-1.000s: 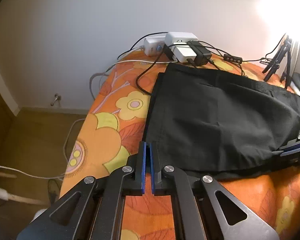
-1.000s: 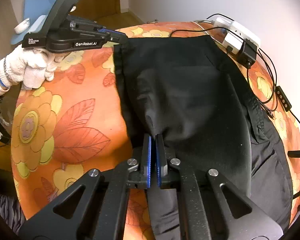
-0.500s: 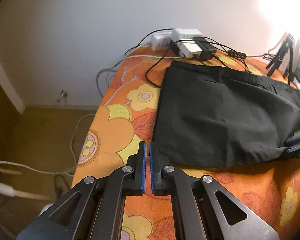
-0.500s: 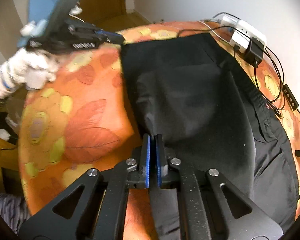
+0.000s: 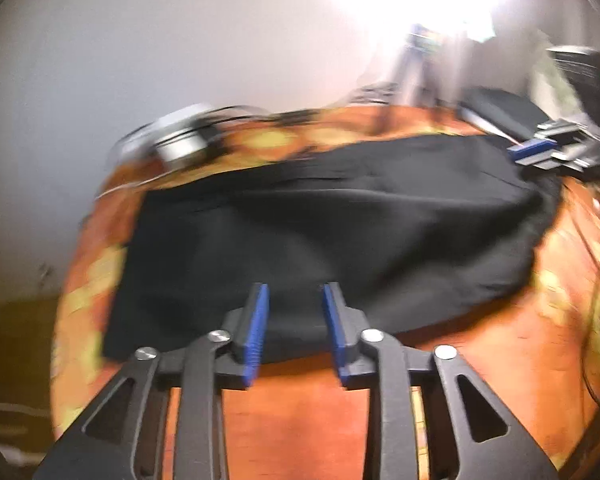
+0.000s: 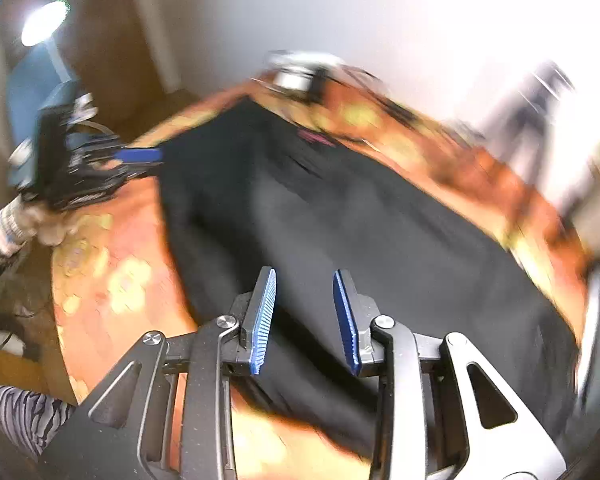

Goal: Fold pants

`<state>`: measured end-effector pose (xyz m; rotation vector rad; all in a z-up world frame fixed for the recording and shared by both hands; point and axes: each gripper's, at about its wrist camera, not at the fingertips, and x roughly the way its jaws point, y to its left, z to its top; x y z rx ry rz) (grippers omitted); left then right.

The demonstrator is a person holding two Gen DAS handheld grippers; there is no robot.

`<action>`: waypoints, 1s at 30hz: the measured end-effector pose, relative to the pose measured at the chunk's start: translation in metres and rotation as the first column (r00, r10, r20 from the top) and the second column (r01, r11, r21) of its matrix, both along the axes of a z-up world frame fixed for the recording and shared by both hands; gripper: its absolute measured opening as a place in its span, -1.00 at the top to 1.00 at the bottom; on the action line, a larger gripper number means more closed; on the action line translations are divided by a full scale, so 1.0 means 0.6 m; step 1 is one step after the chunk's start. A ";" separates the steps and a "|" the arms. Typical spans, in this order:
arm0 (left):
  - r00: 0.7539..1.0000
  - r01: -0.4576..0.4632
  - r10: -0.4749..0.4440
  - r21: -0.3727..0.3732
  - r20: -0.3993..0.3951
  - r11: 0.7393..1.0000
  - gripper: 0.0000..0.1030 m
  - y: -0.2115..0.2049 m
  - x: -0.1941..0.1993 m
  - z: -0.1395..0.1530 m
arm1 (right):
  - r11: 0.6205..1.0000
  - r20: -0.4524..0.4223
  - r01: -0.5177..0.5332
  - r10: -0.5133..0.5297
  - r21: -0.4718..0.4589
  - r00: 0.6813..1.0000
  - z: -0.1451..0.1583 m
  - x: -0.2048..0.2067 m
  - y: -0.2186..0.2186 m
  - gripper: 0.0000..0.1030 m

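Both grippers have let go of the cloth and pulled back; frames blurred. Left gripper (image 5: 294, 322) and right gripper (image 6: 305, 314) jaws opening, spread, nothing between. Black pants (image 5: 340, 232) lie folded mid-frame on the orange floral worktop (image 5: 460, 360).

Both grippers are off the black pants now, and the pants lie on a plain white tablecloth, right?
Not quite. The cloth under the black pants is orange with a flower print, as the left wrist view shows. The left gripper and right gripper are opening, gripping nothing.

Orange floral table (image 5: 308, 420): black pants (image 5: 320, 232), power strip (image 5: 180, 140).
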<state>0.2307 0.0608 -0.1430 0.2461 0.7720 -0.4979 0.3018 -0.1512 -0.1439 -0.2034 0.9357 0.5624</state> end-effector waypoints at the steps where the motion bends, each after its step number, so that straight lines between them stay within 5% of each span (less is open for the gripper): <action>1: 0.998 0.055 -0.055 0.002 -0.003 0.998 0.26 -0.028 -0.012 0.001 | 0.998 -0.021 0.056 -0.056 -0.008 0.998 -0.011 -0.008 -0.033 0.38; 8: 0.945 0.317 -0.317 -0.011 -0.074 0.948 -0.01 -0.186 -0.074 -0.008 | 0.960 -0.099 0.278 -0.275 0.018 0.956 -0.062 -0.038 -0.174 0.31; 13: 0.905 0.424 -0.418 0.068 -0.081 0.903 -0.06 -0.271 -0.102 -0.025 | 0.943 -0.125 0.329 -0.321 0.047 0.939 -0.082 -0.031 -0.215 0.30; 18: 0.901 0.433 -0.429 0.151 -0.062 0.888 -0.06 -0.310 -0.103 -0.041 | 0.957 -0.085 0.284 -0.278 0.057 0.957 -0.061 -0.011 -0.212 0.30; 24: 0.908 0.418 -0.415 0.158 -0.051 0.895 -0.04 -0.315 -0.089 -0.047 | 0.987 0.022 0.156 -0.155 -0.034 0.988 -0.023 0.097 -0.185 0.30; 30: 0.903 0.429 -0.426 0.112 -0.050 0.896 0.41 -0.318 -0.083 -0.049 | 0.997 0.044 -0.009 0.012 -0.078 0.999 -0.036 0.163 -0.124 0.30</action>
